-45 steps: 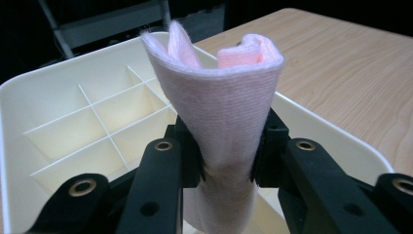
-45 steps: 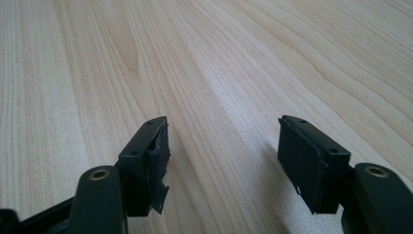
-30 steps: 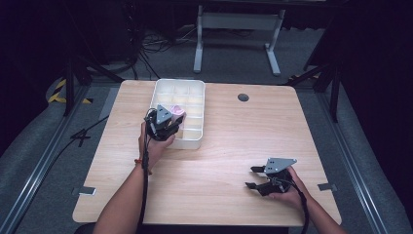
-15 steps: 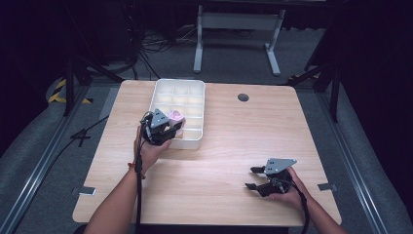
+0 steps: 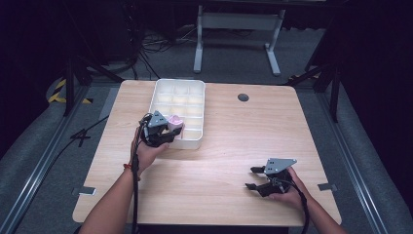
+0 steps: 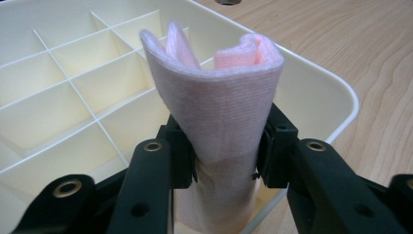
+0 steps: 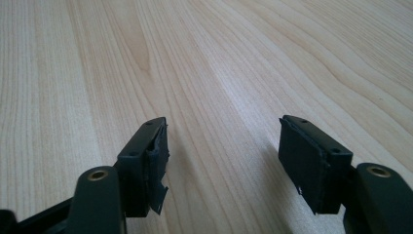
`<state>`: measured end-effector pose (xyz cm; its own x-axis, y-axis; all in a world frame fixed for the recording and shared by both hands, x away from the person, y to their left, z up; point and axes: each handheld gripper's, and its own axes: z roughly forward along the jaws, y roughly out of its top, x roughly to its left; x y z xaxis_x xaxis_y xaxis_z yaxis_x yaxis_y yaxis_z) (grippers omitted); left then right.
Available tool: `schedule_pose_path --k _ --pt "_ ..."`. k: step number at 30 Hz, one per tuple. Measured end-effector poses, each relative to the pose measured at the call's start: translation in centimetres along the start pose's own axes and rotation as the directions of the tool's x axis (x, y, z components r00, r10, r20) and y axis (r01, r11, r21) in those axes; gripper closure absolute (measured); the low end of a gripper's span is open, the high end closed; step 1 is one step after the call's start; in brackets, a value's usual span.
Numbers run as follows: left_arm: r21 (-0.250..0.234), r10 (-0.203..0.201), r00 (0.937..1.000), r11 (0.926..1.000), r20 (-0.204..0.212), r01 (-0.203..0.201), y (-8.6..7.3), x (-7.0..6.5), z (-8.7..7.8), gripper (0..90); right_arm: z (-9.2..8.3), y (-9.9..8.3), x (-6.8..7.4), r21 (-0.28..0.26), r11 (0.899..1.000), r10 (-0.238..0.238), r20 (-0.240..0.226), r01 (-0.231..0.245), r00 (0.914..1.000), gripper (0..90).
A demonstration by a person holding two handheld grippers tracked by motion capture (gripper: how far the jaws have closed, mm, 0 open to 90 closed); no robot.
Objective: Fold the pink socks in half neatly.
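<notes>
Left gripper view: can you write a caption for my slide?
Left gripper, jaws just easing open, with a rolled pink cloth between its pads over a corner cell of the cream tray.

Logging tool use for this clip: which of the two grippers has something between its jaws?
The left gripper: a rolled pink cloth sits between its jaws, which have just been opening, over the divided tray. The right gripper stands open over the table.

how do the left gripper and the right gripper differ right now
The left gripper has a rolled pink cloth between its jaws, which have just been opening, pads touching it; the right gripper stands open on nothing. The left gripper is at the near corner of the white divided tray; the right gripper is over bare wooden table. Both have black jaws.
</notes>
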<state>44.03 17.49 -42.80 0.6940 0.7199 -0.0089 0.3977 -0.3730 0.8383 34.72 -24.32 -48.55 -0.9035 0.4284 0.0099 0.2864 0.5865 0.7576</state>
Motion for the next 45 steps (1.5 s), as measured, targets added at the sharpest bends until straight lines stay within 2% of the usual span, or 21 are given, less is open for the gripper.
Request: schedule_pose_path --k 4,5,6,12,14,18,22,23,24,27,32,38,41,43,44,45 --pt "0.006 0.016 0.9998 0.9999 0.008 -0.016 -0.05 0.20 0.07 63.0 0.01 0.00 -0.02 -0.001 1.000 0.001 -0.001 -0.001 1.0000 35.6" --pt "0.020 -0.002 0.9998 0.9998 0.019 0.001 -0.10 0.09 0.19 60.6 0.01 0.00 -0.01 -0.001 1.000 0.001 -0.001 -0.001 1.0000 35.5" --pt "0.022 0.020 0.9997 0.9996 0.011 -0.020 -0.06 0.19 0.19 59.3 0.01 0.00 -0.01 -0.001 1.000 0.002 -0.001 -0.002 1.0000 35.5" --pt "0.024 0.003 0.9998 0.9997 0.021 -0.003 -0.04 0.09 0.32 52.2 0.01 0.00 -0.03 -0.001 1.000 0.002 -0.002 -0.002 1.0000 35.4" --pt "0.024 0.020 0.9997 0.9995 0.016 -0.021 0.02 0.30 0.28 47.7 0.01 0.00 -0.02 -0.001 1.000 0.001 -0.001 -0.001 1.0000 35.3" --pt "0.014 0.003 0.9999 0.9999 0.013 -0.004 0.06 0.21 0.06 44.7 0.00 0.00 -0.01 0.001 1.000 0.002 -0.001 -0.002 1.0000 35.2" --pt "0.008 0.025 0.9997 0.9996 0.002 -0.025 0.16 0.16 0.02 47.1 0.00 0.00 0.00 0.001 1.000 0.003 -0.001 -0.003 1.0000 35.2" --pt "0.010 0.030 0.9995 0.9995 0.009 -0.030 0.16 0.10 0.00 49.6 0.00 0.00 0.00 0.001 1.000 0.002 -0.001 -0.002 1.0000 35.2" --pt "0.019 0.053 0.9986 0.9984 0.011 -0.053 0.22 0.07 -0.09 58.0 0.00 0.00 -0.01 0.001 1.000 0.002 -0.001 -0.002 1.0000 35.2" --pt "0.036 0.058 0.9983 0.9977 0.003 -0.058 0.28 -0.20 -0.05 65.6 0.00 0.00 0.00 0.001 1.000 0.002 -0.001 -0.002 1.0000 35.2" --pt "0.074 0.086 0.9960 0.9934 0.024 -0.088 0.16 -0.28 0.34 68.6 0.00 0.00 0.00 0.001 1.000 0.002 -0.001 -0.002 1.0000 35.2" --pt "0.082 0.068 0.9974 0.9942 0.023 -0.070 0.12 -0.17 0.46 69.1 0.02 0.00 -0.04 -0.002 1.000 0.002 -0.003 -0.002 1.0000 35.3" --pt "0.081 0.062 0.9980 0.9948 0.013 -0.063 0.10 -0.05 0.42 66.0 0.02 0.00 -0.06 -0.003 1.000 0.003 -0.003 -0.003 1.0000 35.2" --pt "0.069 0.059 0.9982 0.9959 -0.006 -0.059 0.14 0.05 0.26 57.2 0.02 0.00 -0.06 -0.002 1.000 0.003 -0.004 -0.003 1.0000 35.1" --pt "0.065 0.050 0.9987 0.9967 -0.008 -0.050 0.16 0.07 0.14 49.8 0.02 0.00 -0.06 -0.002 1.000 0.002 -0.003 -0.002 1.0000 34.9" --pt "0.057 0.053 0.9986 0.9970 0.003 -0.053 0.15 0.07 0.09 47.9 0.03 0.00 -0.06 -0.002 1.000 0.002 -0.004 -0.002 1.0000 34.9"
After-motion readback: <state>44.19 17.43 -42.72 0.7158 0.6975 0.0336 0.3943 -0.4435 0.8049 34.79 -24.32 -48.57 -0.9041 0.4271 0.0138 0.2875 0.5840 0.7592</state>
